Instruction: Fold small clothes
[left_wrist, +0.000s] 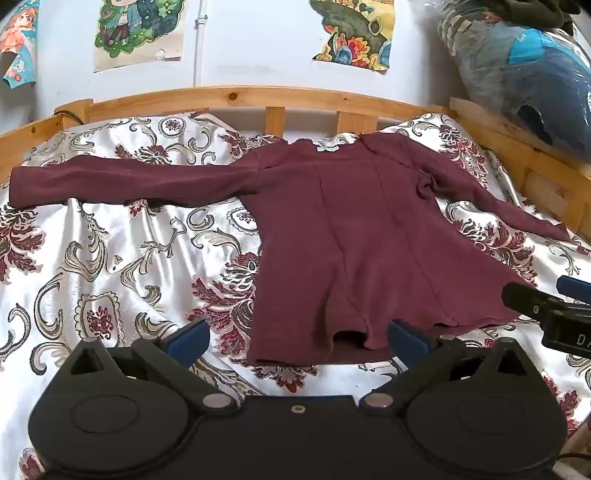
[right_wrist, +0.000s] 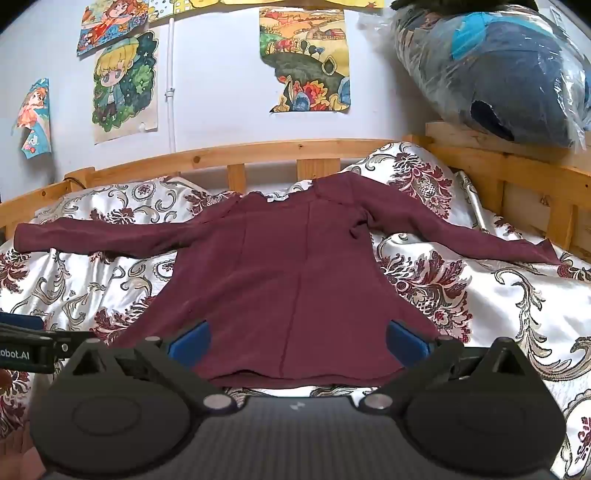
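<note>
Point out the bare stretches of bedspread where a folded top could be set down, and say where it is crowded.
Bare bedspread lies below the left sleeve, beside the maroon top. A second patch lies below the right sleeve. Crowded: the middle, under the top's body, and the hem, where both open tongs, left tongs and right tongs, sit.
</note>
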